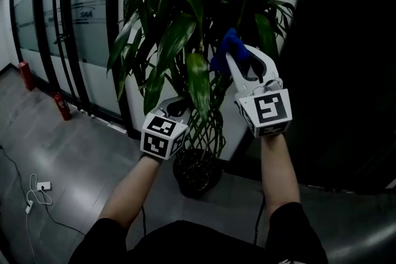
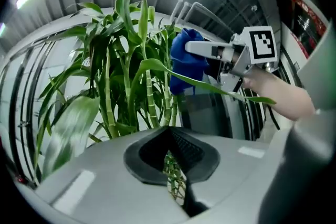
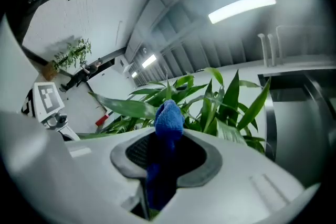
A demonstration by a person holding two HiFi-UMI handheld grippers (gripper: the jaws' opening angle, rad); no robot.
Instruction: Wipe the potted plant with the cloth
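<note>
Two red fire extinguishers (image 1: pixel 60 105) stand on the floor (image 1: pixel 74 157), well left of the potted plant (image 1: pixel 185 28). Just left of the plant's woven stems (image 1: pixel 209 128), low under a hanging leaf, the left gripper (image 1: pixel 178 104) has its jaws brought together with nothing between them. On the plant's right side, higher up among the leaves, the right gripper (image 1: pixel 237 60) is clamped on a bunched blue cloth (image 1: pixel 224 47), which sits right against the foliage.
</note>
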